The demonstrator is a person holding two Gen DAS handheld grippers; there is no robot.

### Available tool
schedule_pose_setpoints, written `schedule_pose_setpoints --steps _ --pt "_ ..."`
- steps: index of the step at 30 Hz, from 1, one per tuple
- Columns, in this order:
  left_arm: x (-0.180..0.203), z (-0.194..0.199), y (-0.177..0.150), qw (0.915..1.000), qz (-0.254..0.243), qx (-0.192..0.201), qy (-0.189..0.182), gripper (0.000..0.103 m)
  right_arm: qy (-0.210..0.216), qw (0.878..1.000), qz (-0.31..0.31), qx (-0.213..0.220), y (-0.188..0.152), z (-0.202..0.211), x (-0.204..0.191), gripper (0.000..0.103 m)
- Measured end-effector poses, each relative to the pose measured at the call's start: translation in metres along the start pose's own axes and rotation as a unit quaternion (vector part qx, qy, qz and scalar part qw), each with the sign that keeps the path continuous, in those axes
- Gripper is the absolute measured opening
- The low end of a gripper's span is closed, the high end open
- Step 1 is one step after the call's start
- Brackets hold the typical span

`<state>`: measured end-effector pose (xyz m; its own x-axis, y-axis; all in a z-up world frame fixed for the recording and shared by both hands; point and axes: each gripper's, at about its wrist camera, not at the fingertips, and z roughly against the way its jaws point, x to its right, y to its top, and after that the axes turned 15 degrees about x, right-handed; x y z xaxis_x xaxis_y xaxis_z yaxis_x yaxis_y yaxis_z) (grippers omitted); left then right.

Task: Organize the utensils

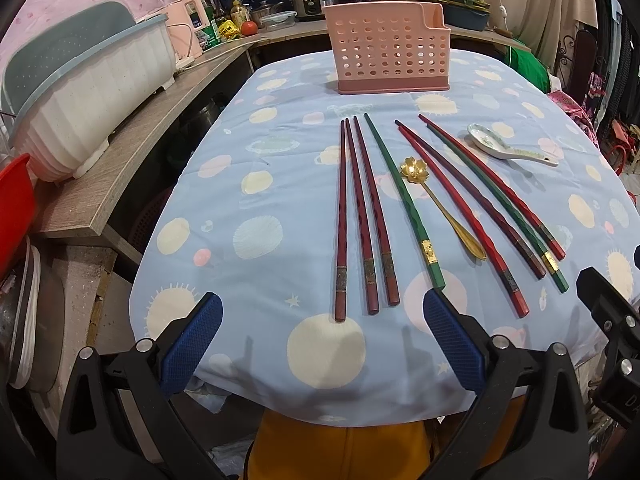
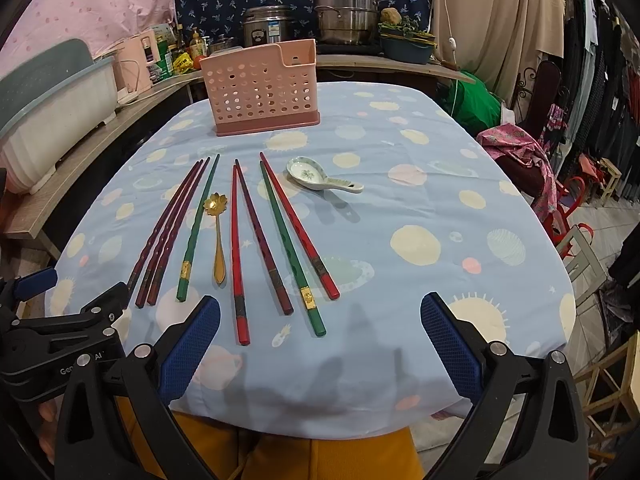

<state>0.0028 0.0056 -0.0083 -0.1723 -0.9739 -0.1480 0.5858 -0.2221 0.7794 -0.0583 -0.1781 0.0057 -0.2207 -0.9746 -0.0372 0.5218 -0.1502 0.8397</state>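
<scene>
left gripper [image 1: 322, 340] held wide open over the near edge of the table, blue pads [image 1: 454, 344] spread well apart, nothing between them; just beyond, butt ends of three dark red chopsticks [image 1: 362, 216] lying side by side, close together

right gripper [image 2: 320, 342] likewise wide open and empty, pads [image 2: 188, 346] parted above the near edge of the blue spotted tablecloth [image 2: 420, 208]; just ahead, the near ends of a bright red chopstick [image 2: 238, 256] and a green chopstick [image 2: 286, 248]

laid out in a rough row across the cloth, handles toward the camera: the three dark red ones at the left, then a green chopstick with gold band [image 1: 402, 200], then a gold flower-bowl spoon [image 1: 440, 208], then four more chopsticks [image 1: 480, 196] in red, dark red and green, fanned slightly and near one another. right of these, a white ceramic soup spoon [image 1: 506, 146] lying flat, bowl up, handle pointing right, apart from the chopsticks

at the far end of the table, upright, a pink perforated utensil holder [image 1: 386, 54] on a darker pink base, well apart from every utensil; inside not clearly visible

off the table to the left, a white and blue dish rack [image 1: 80, 92] on a wooden shelf; behind the holder, metal pots [image 2: 348, 12] on a counter
</scene>
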Motion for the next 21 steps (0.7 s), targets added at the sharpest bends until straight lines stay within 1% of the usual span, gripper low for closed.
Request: schedule_pose_setpoints --steps 21 --pt "-0.0008 -0.0013 -0.0026 1.0000 0.001 -0.002 0.000 0.096 -0.001 1.000 -0.001 -0.001 -0.0010 -0.0010 0.0004 0.096"
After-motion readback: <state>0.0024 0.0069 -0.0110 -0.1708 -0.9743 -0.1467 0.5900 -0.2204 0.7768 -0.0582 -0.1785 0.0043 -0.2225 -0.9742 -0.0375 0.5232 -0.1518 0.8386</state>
